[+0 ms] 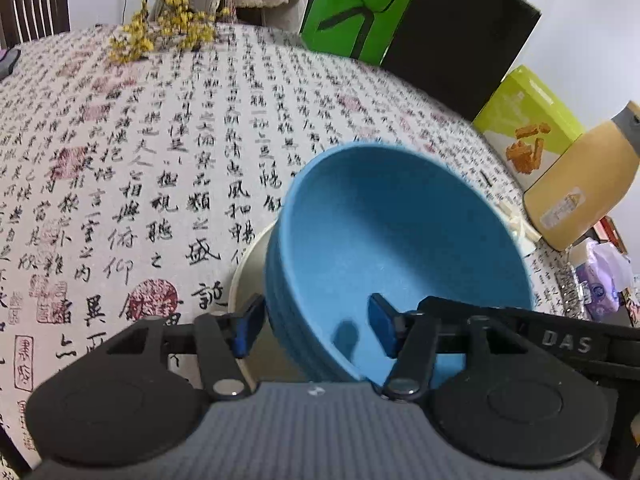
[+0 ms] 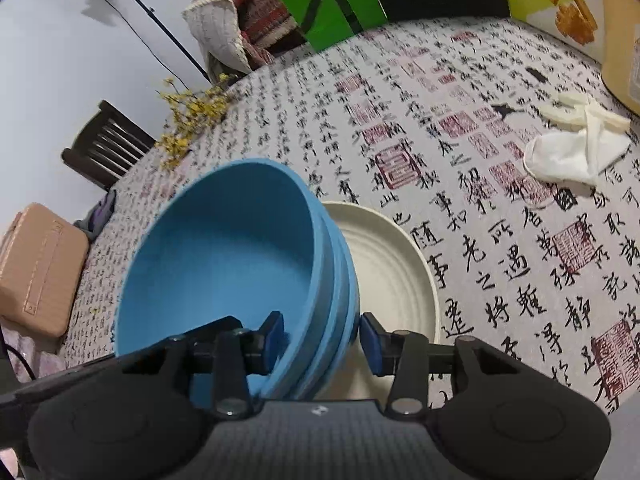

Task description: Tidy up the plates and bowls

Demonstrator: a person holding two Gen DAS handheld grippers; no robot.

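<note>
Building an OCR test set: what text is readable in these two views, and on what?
"DAS": raised letters on the right claw's arm, seen in the left wrist view.
"mucur", roughly; cut off and unsure: green box.
Chinese calligraphy and red seals: tablecloth; large but not transcribed here.
Sticker on the yellow bottle: too small.
Snack box: print blurred.
Blue bowl, white plate: no text.

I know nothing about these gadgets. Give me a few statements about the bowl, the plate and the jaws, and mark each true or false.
1. The blue bowl is tilted. True.
2. Both grippers straddle its rim, one pad inside and one outside. True: left gripper, right gripper.
3. The cream plate sits inside the bowl. False: it lies on the tablecloth beside and under the bowl.
4. The bowl holds soup. False: it is empty.
5. Yellow flowers lie on the table. True.
</note>
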